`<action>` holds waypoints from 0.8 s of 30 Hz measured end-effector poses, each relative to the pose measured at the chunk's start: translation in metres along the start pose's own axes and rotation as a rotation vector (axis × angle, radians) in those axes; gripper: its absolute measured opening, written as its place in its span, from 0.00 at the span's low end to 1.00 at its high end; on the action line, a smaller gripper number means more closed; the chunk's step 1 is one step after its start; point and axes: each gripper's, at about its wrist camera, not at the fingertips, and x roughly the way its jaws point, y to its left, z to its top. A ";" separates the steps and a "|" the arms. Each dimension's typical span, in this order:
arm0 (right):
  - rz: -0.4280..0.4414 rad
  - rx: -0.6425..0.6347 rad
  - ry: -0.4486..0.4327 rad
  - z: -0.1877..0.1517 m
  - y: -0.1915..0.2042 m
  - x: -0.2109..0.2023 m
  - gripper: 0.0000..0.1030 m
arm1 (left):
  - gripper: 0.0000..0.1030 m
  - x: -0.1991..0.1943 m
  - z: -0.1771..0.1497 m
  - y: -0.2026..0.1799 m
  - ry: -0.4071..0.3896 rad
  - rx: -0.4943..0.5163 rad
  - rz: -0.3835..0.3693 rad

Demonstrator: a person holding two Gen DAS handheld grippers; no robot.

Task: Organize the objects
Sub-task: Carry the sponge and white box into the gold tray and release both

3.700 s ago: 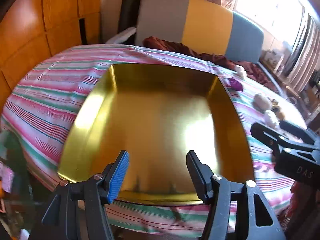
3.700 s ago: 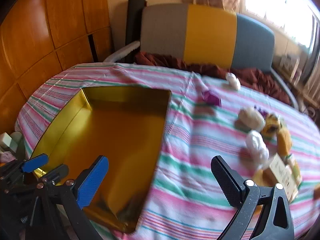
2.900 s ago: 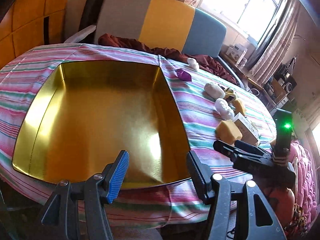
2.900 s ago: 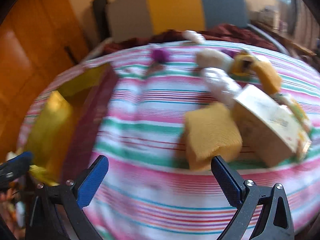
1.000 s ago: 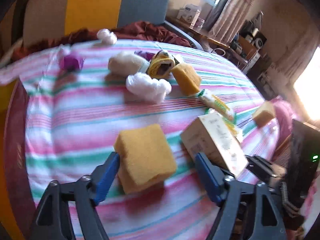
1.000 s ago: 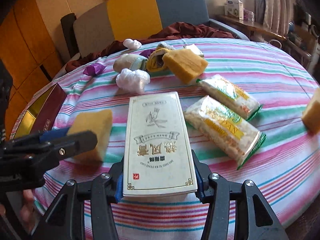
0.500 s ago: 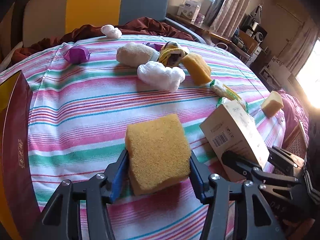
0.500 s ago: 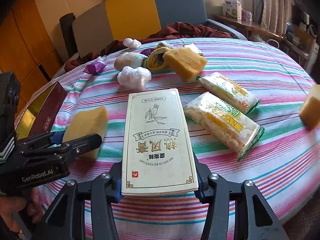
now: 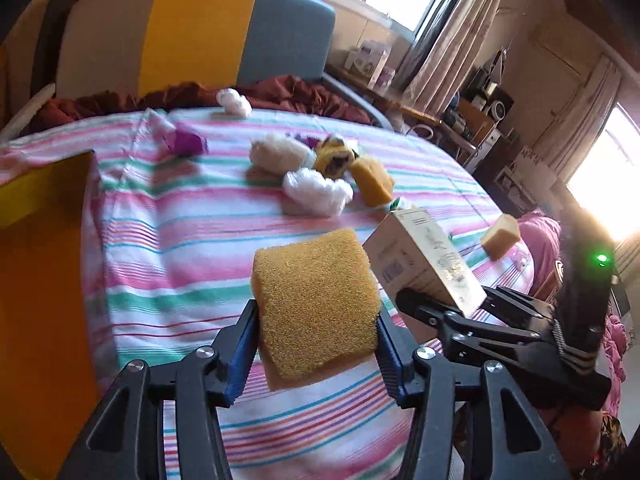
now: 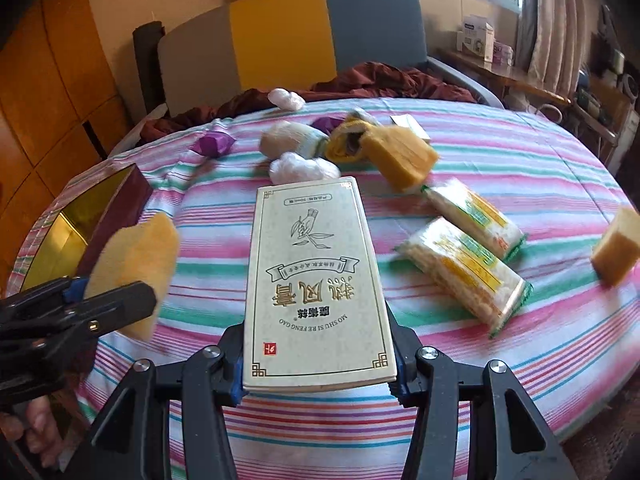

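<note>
My left gripper point(image 9: 316, 340) is shut on a yellow sponge point(image 9: 316, 300) and holds it above the striped tablecloth; it also shows in the right wrist view point(image 10: 132, 268). My right gripper point(image 10: 320, 364) is shut on a flat cream box with Chinese print point(image 10: 318, 280), lifted off the table; the box shows in the left wrist view point(image 9: 424, 264) too. The gold tray point(image 9: 36, 264) lies at the left, also in the right wrist view point(image 10: 60, 236).
On the tablecloth point(image 10: 480, 152) lie another sponge point(image 10: 400, 156), two snack packets point(image 10: 464, 276), a sponge at the right edge point(image 10: 616, 248), a white plastic wad point(image 10: 302, 170), a purple wrapper point(image 10: 216, 142) and rolled socks point(image 10: 292, 140). A sofa point(image 10: 288, 48) stands behind.
Both grippers have lifted: the left carries the sponge up and toward the tray side, the right raises the cream box off the cloth.
</note>
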 end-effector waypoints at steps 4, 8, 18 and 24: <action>0.017 -0.027 -0.015 0.009 0.022 -0.004 0.51 | 0.52 -0.028 -0.001 0.020 -0.047 -0.036 0.000; 0.049 -0.071 -0.037 0.023 0.054 -0.010 0.51 | 0.52 -0.052 -0.001 0.051 -0.070 -0.103 0.017; 0.188 -0.183 -0.055 0.053 0.156 -0.004 0.51 | 0.52 -0.098 0.004 0.156 -0.102 -0.244 0.173; 0.262 -0.238 0.011 0.062 0.218 0.014 0.51 | 0.52 -0.093 0.011 0.218 -0.042 -0.279 0.300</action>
